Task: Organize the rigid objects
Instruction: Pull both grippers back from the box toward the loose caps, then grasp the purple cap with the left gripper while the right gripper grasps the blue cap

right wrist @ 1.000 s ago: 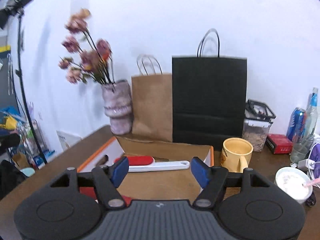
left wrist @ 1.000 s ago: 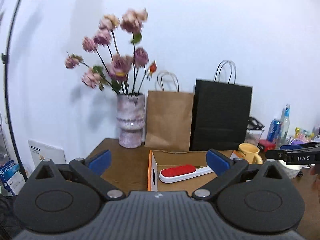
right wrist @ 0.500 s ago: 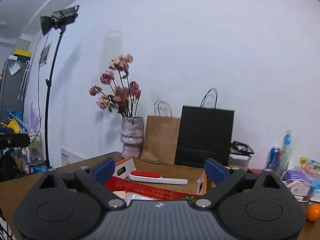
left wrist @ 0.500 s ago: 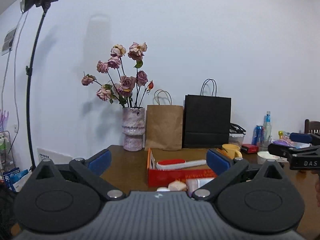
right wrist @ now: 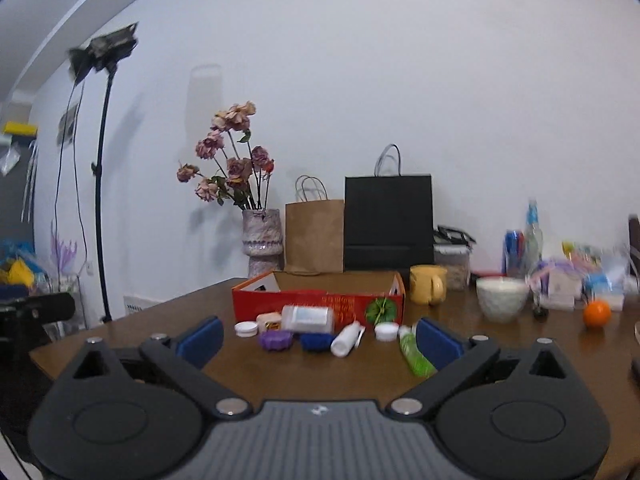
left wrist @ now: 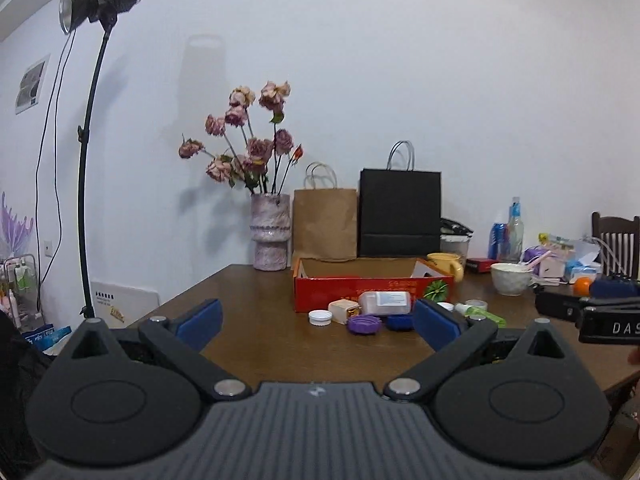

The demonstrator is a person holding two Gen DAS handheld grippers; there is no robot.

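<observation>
Change: both grippers have pulled back from the red box; the small items in front of it, hidden a second ago, now show.
Red box [right wrist: 318,307]: open-topped, on the wooden table [right wrist: 168,320], well ahead of both grippers.
Small items: white jar [right wrist: 307,319] lying on its side, touching the box front; purple lid [right wrist: 275,339], blue lid [right wrist: 317,341] and white cap [right wrist: 246,328] just in front; white bottle [right wrist: 347,339] lying tilted beside the blue lid.
Green tube [right wrist: 416,357]: lying nearest the right gripper's right finger.
Left gripper [left wrist: 316,322]: jaws spread wide, nothing between them.
Right gripper [right wrist: 318,338]: jaws spread wide, holding nothing.
Behind: yellow mug [right wrist: 427,284], white bowl [right wrist: 502,298], vase of dried roses [right wrist: 262,240], brown and black paper bags.
</observation>
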